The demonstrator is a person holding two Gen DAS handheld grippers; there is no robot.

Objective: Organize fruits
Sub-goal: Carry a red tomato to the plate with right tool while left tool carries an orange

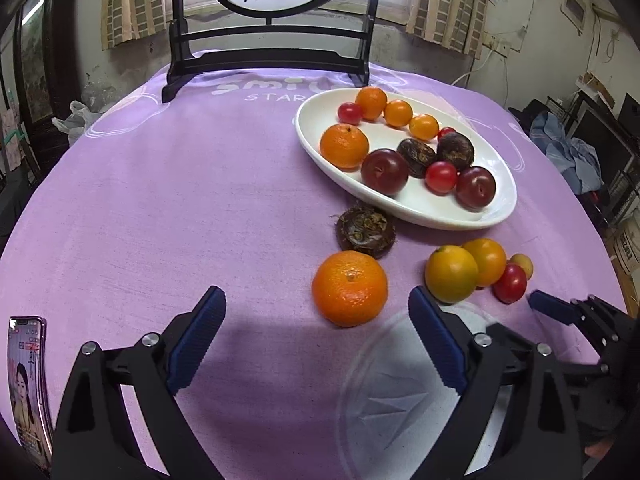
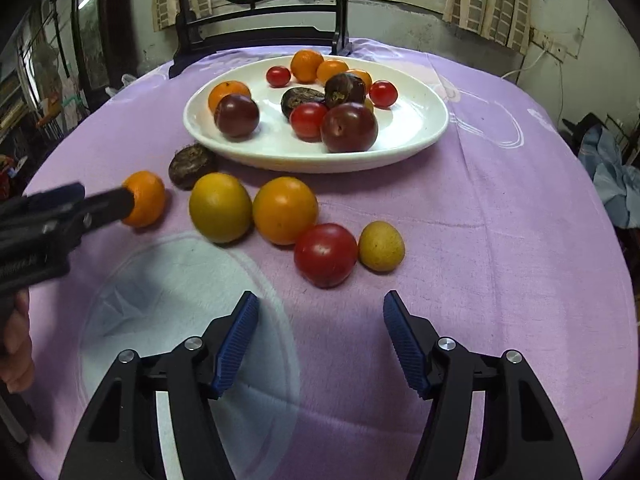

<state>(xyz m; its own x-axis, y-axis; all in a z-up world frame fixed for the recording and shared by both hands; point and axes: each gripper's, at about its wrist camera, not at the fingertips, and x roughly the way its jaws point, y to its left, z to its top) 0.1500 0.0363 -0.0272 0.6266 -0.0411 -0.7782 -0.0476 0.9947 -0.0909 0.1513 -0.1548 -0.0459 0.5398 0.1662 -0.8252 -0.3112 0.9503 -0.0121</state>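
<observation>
The white plate (image 2: 420,136) is sitting on the far half of the purple tablecloth (image 2: 500,240), and it is already holding many fruits: mandarins, dark plums, cherry tomatoes and two rough brown ones. I think it is the collecting place, because the fruits on it are lying close together.

Six fruits are waiting on the cloth in front of the plate. The brown rough fruit (image 1: 365,231) is lying just beside the plate's near rim, almost under it. The orange mandarin (image 1: 349,288) is lying just before it. To the right, a yellow-green citrus (image 2: 220,207) and an orange citrus (image 2: 285,210) are touching one another, then a red tomato (image 2: 325,254) and a small yellow fruit (image 2: 381,246), also side by side.

The left gripper (image 1: 316,304) is hanging low over the cloth with its jaws spread wide and nothing between them. The mandarin is sitting just ahead of the gap, so I judge this is the next fruit to be taken. In the right wrist view one finger tip seems to be reaching the mandarin's side, but I cannot tell if it is touching.

The right gripper (image 2: 318,308) is also spread and holding nothing, pointing at the tomato, which is near its opening. A phone (image 1: 28,380) is lying at the table's left edge, well apart from the fruits.
</observation>
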